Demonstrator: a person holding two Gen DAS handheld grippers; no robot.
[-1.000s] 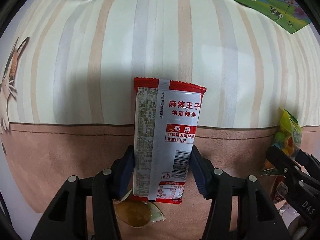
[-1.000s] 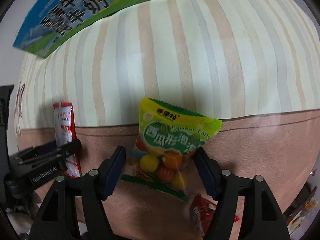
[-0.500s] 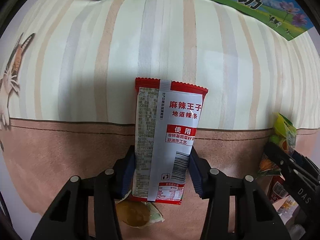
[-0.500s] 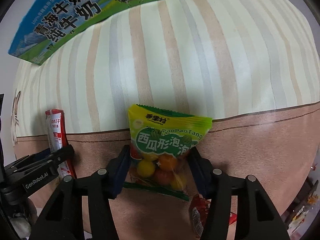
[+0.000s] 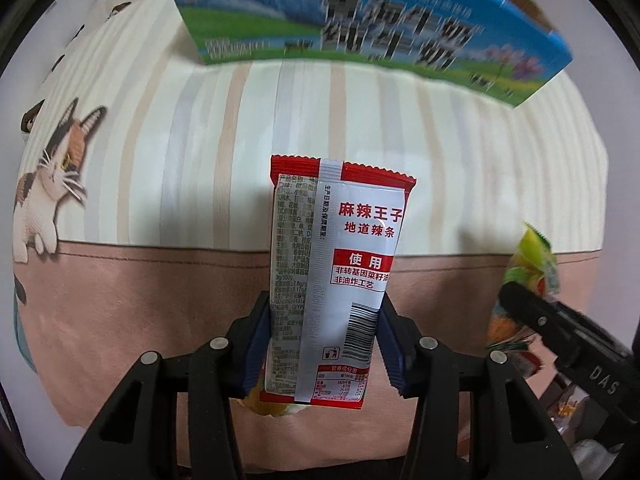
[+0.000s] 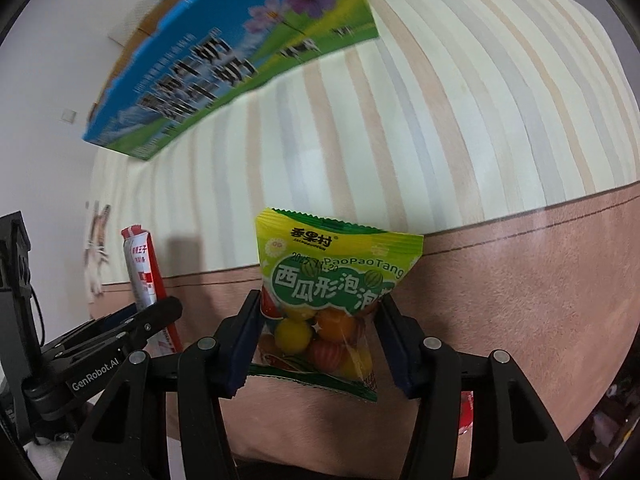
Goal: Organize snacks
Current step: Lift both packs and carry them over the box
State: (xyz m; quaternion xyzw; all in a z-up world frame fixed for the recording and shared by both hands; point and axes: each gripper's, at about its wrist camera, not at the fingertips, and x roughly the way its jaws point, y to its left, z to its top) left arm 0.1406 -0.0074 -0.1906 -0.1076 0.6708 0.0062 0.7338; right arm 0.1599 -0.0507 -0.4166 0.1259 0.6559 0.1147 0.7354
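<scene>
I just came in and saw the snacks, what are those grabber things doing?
A person is sorting snacks with a grabber in each hand. The left gripper is shut on a red and white spicy snack packet. The right gripper is shut on a green and yellow bag of round candies. Both packets hang above a striped cream and pink cloth. A blue and green milk carton box stands at the far side of the cloth.

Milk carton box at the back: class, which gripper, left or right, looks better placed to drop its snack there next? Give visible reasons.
Probably the left gripper: in its view the milk carton box lies straight ahead of its red spicy-strip packet. From the right gripper, holding the gum bag, the box sits off to one side.
</scene>
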